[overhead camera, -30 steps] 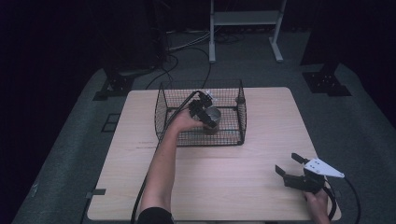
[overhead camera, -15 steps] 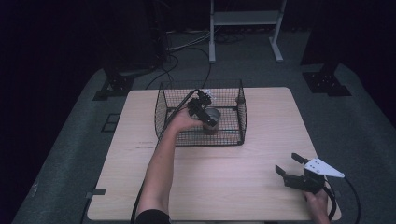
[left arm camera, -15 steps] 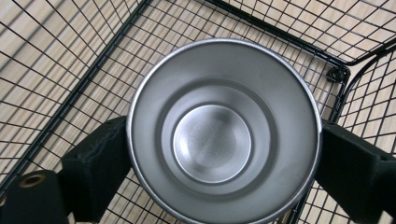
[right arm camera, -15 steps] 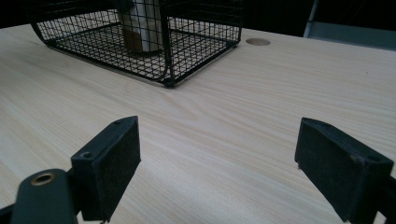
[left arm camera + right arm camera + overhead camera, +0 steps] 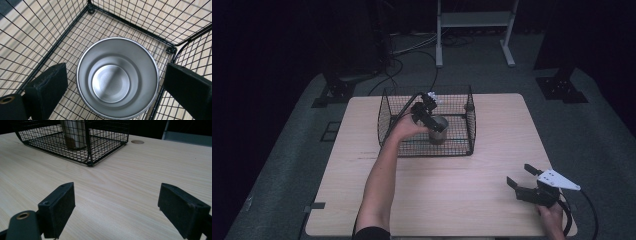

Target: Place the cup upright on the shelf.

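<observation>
**Clerk:** Item one, the largest?

**Me:** The wooden table (image 5: 492, 150), pale, with a round hole near its far edge in my right gripper view.

**Clerk:** Next?

**Me:** The black wire basket (image 5: 472, 125), standing on the far half of the table.

**Clerk:** Contents?

**Me:** One steel cup (image 5: 117, 77), upright, mouth up, on the basket floor near a corner. From above I think it sits towards the basket's right side, though my hand hides part of it.

**Clerk:** Your left gripper (image 5: 428, 112)?

**Me:** Inside the basket, pointing down over the cup. Its jaws have just been opening; the cup stands between them, a gap showing on each side, so it is released.

**Clerk:** Your right gripper (image 5: 522, 181)?

**Me:** At the near right corner of the table, well apart from the basket, jaws spread wide over bare wood, nothing in them.
</observation>
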Available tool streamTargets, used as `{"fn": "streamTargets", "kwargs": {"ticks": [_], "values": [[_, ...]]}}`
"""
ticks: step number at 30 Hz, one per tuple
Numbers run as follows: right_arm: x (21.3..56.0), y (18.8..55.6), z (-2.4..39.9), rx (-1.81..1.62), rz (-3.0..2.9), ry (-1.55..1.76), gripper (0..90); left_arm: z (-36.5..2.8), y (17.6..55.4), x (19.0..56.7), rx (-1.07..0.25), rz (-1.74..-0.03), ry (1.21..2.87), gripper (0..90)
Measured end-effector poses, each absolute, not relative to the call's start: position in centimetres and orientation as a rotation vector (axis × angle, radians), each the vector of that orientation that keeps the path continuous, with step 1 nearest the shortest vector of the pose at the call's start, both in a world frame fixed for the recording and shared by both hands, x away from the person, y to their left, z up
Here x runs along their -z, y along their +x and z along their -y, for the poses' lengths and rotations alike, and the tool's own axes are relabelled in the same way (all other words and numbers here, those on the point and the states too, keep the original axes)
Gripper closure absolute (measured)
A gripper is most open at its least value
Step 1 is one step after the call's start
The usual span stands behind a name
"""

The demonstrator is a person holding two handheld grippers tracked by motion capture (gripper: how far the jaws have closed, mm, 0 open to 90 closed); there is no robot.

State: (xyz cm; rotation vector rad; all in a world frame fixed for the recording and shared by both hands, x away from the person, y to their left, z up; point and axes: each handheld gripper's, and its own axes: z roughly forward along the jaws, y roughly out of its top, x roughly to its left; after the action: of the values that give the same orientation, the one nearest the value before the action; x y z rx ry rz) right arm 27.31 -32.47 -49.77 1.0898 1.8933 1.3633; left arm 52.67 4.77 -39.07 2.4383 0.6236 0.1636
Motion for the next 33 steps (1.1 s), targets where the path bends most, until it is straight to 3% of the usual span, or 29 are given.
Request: {"fn": "streamTargets", "kwargs": {"ticks": [33], "values": [[49.8, 27.3, 32.3, -1.330, -1.890, 1.103, 13.5, -6.1, 48.6, 36.3, -0.219, -0.523, 2.356, 4.0]]}}
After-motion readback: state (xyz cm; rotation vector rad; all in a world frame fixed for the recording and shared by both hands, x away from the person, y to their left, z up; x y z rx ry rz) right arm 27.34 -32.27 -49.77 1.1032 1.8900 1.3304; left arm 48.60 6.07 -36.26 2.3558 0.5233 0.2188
